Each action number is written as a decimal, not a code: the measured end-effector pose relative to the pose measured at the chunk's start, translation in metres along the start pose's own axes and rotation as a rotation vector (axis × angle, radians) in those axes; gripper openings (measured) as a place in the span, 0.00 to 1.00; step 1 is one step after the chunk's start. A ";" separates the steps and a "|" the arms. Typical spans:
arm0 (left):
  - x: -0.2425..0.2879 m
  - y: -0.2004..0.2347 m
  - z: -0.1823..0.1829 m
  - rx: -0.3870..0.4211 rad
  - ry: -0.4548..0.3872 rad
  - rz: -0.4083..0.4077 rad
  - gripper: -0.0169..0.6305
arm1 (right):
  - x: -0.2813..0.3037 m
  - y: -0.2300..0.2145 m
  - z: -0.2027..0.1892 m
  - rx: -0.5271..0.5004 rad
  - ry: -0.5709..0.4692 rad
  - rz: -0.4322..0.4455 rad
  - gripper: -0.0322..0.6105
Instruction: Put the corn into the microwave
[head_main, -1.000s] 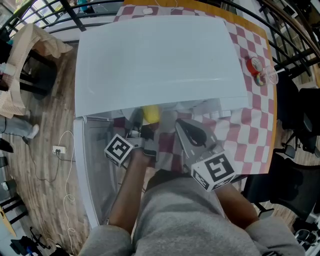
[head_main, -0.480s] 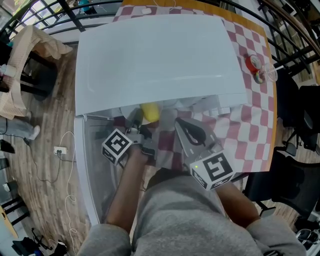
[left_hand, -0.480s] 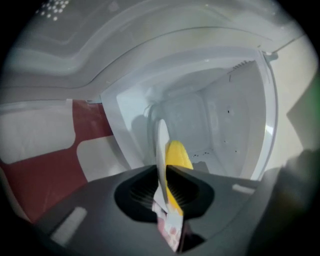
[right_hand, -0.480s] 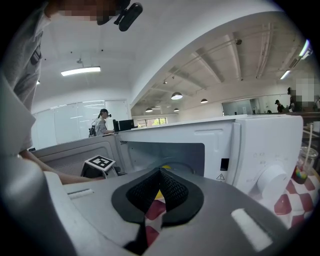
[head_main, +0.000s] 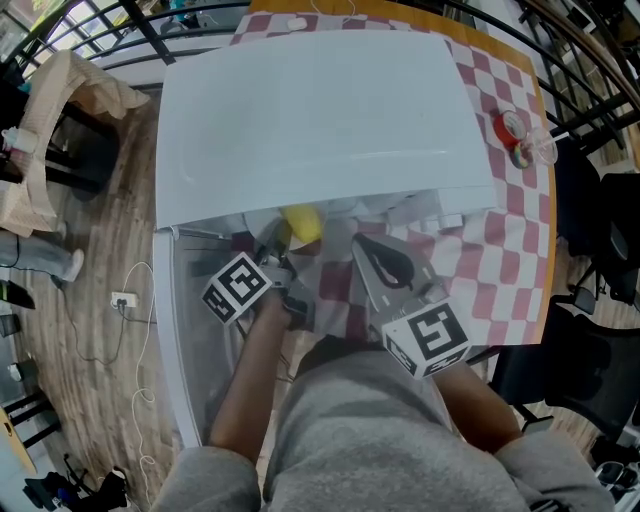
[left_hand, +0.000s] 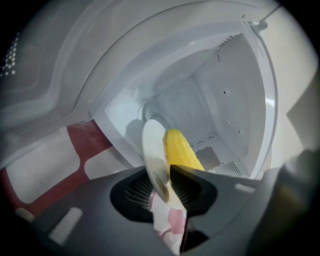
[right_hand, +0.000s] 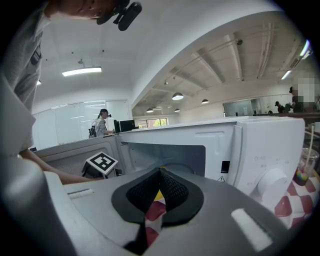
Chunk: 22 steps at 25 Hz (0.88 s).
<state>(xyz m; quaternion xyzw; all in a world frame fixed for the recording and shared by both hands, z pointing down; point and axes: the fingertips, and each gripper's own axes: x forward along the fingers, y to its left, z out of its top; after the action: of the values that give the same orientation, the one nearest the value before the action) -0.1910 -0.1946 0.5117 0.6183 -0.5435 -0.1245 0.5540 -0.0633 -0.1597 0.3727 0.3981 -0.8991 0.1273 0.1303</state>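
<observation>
- Head view: the corn (head_main: 303, 225) is a stubby, bright yellow cob right at the mouth of the microwave (head_main: 320, 120), half tucked under the front edge of its white top.
- The door (head_main: 190, 330) hangs wide open on the left. Your left gripper (head_main: 277, 250) reaches in toward the corn, and your right gripper (head_main: 368, 252) sits just beside it over the red-and-white cloth (head_main: 500, 250).
- A cup (head_main: 520, 135) sits well off to the right on the table.
- Left gripper view: here the corn (left_hand: 181, 150) is smooth and glossy with neat rows of kernels, and it's lying on a white plate (left_hand: 154, 150).
- You see the plate almost edge-on. It's at the front of the white cavity (left_hand: 235, 100), which holds nothing else that I can make out.
- Your left gripper (left_hand: 167, 182) has the plate's rim between its jaws, but they're opening. The pads don't look pressed on it, and cloth (left_hand: 170, 220) shows through the gap below.
- Right gripper view: your right gripper (right_hand: 160, 187) has its jaws together with nothing in them. There's just a thin slit showing cloth and a sliver of yellow.
- Past the jaws is the microwave (right_hand: 260, 145) with its cavity open, and the door (right_hand: 65, 150) is swung out left.
- The left gripper's marker cube (right_hand: 101, 162) sits by the opening.
- The cup (right_hand: 303, 172) stands at the far right with something colourful in the bottom, too small to tell what.
</observation>
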 end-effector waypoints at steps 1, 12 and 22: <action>0.000 -0.002 0.000 0.014 0.004 -0.016 0.17 | 0.000 0.000 0.000 0.001 -0.002 0.001 0.05; -0.007 -0.027 -0.009 0.348 0.040 -0.232 0.48 | 0.000 0.003 -0.002 0.001 -0.006 0.004 0.05; -0.008 -0.013 -0.024 0.792 0.077 0.029 0.74 | -0.002 0.003 -0.005 -0.008 0.000 -0.005 0.05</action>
<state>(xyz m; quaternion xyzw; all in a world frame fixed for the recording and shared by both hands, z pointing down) -0.1685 -0.1773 0.5059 0.7806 -0.5368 0.1258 0.2943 -0.0635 -0.1551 0.3766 0.3997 -0.8987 0.1234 0.1320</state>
